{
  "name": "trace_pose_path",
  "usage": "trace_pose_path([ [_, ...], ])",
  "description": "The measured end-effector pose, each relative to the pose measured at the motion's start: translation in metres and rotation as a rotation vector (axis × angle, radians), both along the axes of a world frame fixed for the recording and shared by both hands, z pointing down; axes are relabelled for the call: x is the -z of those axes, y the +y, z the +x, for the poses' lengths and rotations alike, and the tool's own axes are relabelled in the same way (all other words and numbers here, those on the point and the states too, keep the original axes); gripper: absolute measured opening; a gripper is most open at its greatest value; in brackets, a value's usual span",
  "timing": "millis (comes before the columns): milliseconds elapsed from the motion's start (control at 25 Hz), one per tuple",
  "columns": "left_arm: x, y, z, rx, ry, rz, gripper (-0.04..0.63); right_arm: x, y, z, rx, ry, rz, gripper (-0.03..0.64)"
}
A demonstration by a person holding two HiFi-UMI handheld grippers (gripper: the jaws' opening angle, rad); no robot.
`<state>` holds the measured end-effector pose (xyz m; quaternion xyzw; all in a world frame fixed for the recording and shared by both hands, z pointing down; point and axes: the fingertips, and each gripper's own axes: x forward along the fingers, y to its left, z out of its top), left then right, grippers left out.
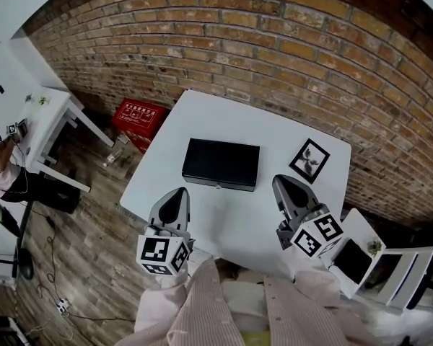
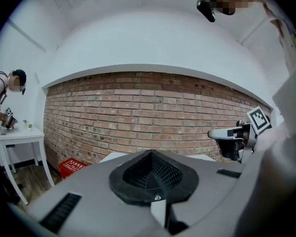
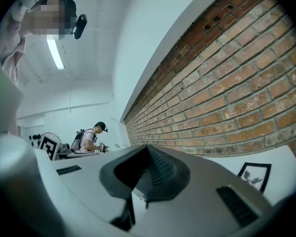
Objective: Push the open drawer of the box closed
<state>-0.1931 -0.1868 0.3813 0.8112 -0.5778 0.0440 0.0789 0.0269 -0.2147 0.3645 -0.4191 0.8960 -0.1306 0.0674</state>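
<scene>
Two grippers hover over the near side of the white counter (image 1: 224, 218), the left gripper (image 1: 176, 194) and the right gripper (image 1: 284, 183), each with its jaws pressed together and nothing between them. The black box (image 1: 221, 163) lies flat mid-counter, just ahead of them, with a framed picture (image 1: 309, 160) to its right.

black box (image 1: 221, 163); white bench (image 1: 274, 121); red crate (image 1: 138, 117); red-brown brick wall (image 1: 274, 34); black-and-white framed picture (image 1: 309, 160); pale pink, finely striped sleeves (image 1: 202, 308); grey-brown wood-plank floor (image 1: 94, 215)
</scene>
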Motion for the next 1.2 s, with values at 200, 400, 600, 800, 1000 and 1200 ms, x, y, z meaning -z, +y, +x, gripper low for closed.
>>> trace_pose_path([
  [200,0.011,0.006,-0.004,0.016,-0.013,0.042,-0.006,0.005,0.002,0.0,-0.014,0.008,0.015,0.003],
  [400,0.015,0.01,-0.005,0.032,-0.016,0.056,-0.006,0.01,0.003,0.0,-0.016,0.024,0.032,0.003],
  [600,0.012,0.014,-0.006,0.035,-0.024,0.056,-0.006,0.009,0.005,-0.001,-0.014,0.047,0.041,0.003],
  [800,0.01,0.017,-0.007,0.046,-0.027,0.054,-0.006,0.007,0.007,-0.001,-0.017,0.062,0.047,0.003],
  [1000,0.009,0.019,-0.013,0.066,-0.027,0.054,-0.006,0.008,0.008,0.0,-0.019,0.08,0.056,0.003],
  [1200,0.009,0.018,-0.012,0.071,-0.031,0.045,-0.006,0.006,0.006,0.001,-0.017,0.097,0.055,0.003],
])
